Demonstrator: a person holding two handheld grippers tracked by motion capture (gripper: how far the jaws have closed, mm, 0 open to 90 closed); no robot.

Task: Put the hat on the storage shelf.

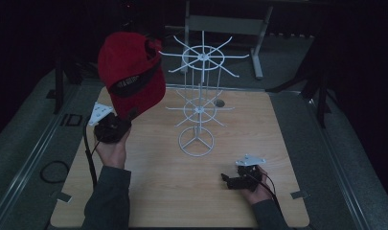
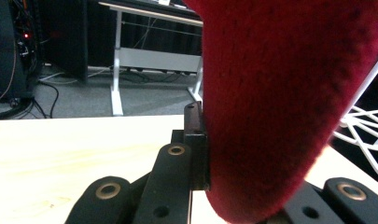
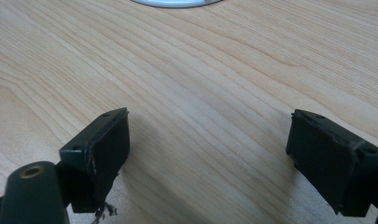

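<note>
The left gripper (image 1: 116,125) is clamped on the stiff brim of a light, soft red cap (image 1: 129,72) held aloft beside the white wire rack (image 1: 197,103), while the right gripper (image 3: 210,154) rests on the wooden table (image 1: 153,191), its 2 jaws wide apart and empty.

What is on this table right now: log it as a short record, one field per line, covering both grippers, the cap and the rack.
left gripper: raised, jaws shut on the red cap's brim
red cap: held up in the air, left of the rack's upper tier
white wire rack: upright near the table's centre, two tiers of prongs, all bare
right gripper: low over the wooden table, jaws wide open, holding nothing
right hand: near the front right edge
</note>
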